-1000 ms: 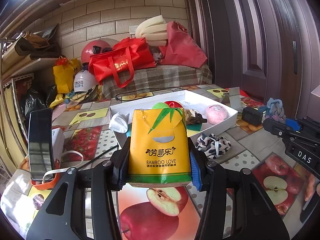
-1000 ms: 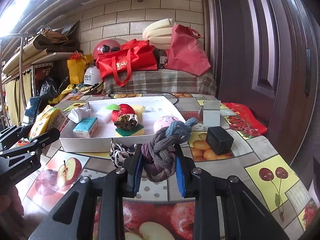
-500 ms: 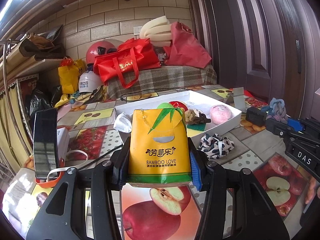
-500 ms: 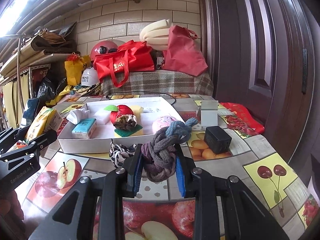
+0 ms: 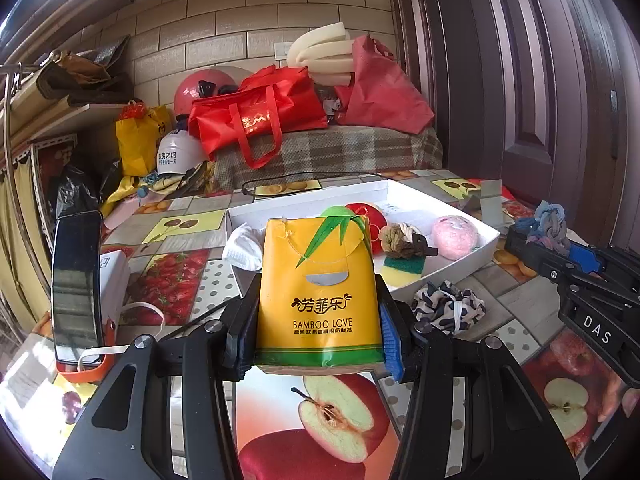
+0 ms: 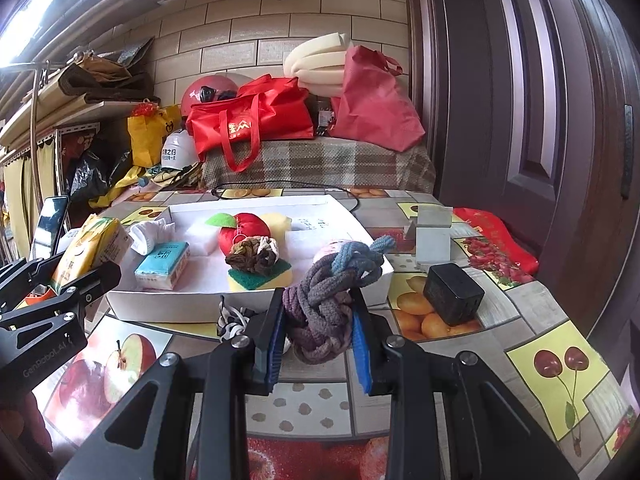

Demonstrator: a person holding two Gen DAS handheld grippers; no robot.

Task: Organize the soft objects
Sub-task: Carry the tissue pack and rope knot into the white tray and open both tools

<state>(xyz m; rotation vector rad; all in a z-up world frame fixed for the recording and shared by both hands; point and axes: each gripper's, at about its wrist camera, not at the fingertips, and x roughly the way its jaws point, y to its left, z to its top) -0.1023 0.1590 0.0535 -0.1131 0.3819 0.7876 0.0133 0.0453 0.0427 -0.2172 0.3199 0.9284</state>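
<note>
Tissue pack (image 5: 318, 292) clamped in left gripper (image 5: 316, 332); knotted rope (image 6: 324, 300) clamped in right gripper (image 6: 318, 336); tray (image 6: 248, 300) at twelve o'clock.

Two low, close wrist views side by side, both toward the white tray (image 5: 486, 242) (image 6: 382, 276)
</note>
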